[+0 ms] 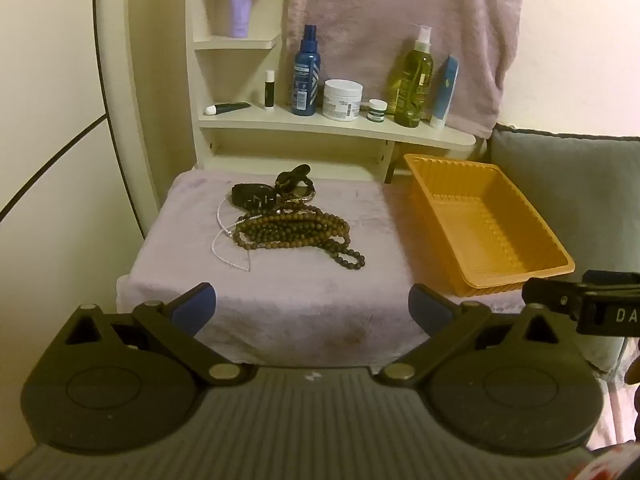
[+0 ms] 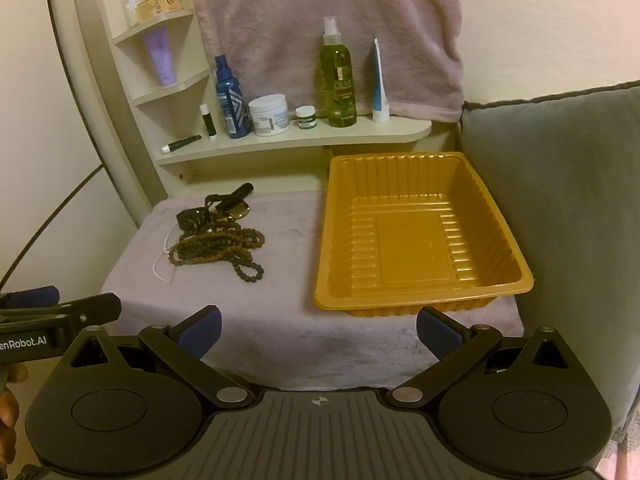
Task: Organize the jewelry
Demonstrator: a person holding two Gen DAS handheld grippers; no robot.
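A heap of jewelry lies on a towel-covered table (image 1: 280, 304): a brown bead necklace (image 1: 296, 232), a thin white bead chain (image 1: 220, 236), a black watch (image 1: 253, 198) and a black strap with a gold piece (image 1: 295, 182). The bead necklace also shows in the right wrist view (image 2: 218, 250). An empty orange tray (image 1: 486, 224) (image 2: 416, 236) stands to the right of the heap. My left gripper (image 1: 312, 308) is open and empty, short of the heap. My right gripper (image 2: 318, 330) is open and empty, at the table's near edge in front of the tray.
A cream shelf (image 1: 328, 126) behind the table holds a blue spray bottle (image 1: 306, 72), a white jar (image 1: 343, 100), a green bottle (image 1: 412, 80) and tubes. A pink towel (image 1: 400, 20) hangs behind. A grey cushion (image 2: 560, 200) is to the right.
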